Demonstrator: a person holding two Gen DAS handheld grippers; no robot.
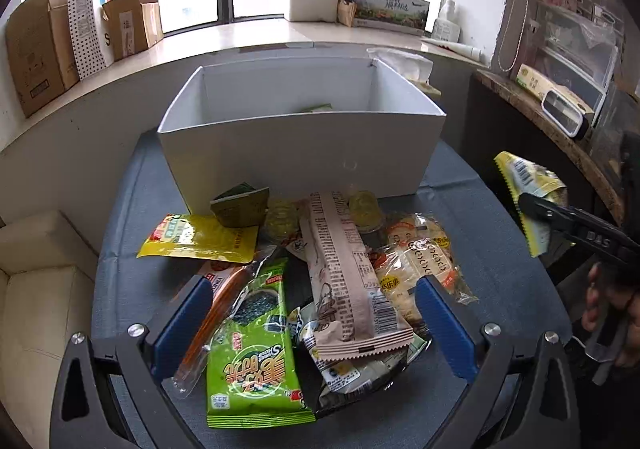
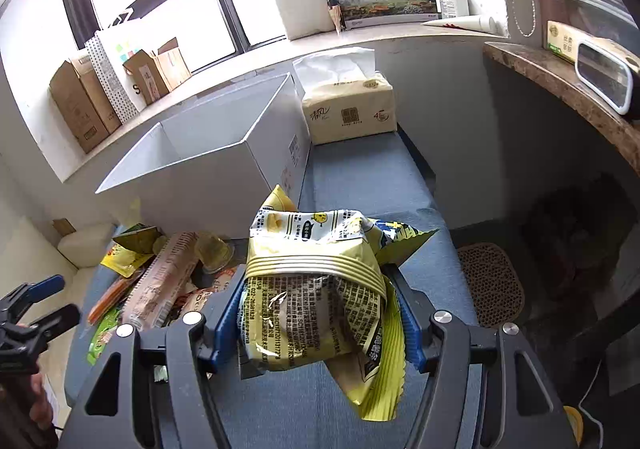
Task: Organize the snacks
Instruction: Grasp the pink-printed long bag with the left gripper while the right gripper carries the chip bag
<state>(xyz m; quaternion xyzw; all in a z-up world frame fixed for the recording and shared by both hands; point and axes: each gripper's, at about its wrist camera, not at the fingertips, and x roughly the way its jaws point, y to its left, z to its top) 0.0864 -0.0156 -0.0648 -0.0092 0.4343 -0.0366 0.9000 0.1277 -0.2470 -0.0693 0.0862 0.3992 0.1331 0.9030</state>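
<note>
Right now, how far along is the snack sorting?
Barely begun: the white box shows only a green scrap inside. In hand: the right gripper clamps a yellow snack bag. Left: the snack pile under the open left gripper.

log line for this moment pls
right tool: shut on yellow snack bag, lifted | left tool: open over snack pile | white box: nearly empty
</note>
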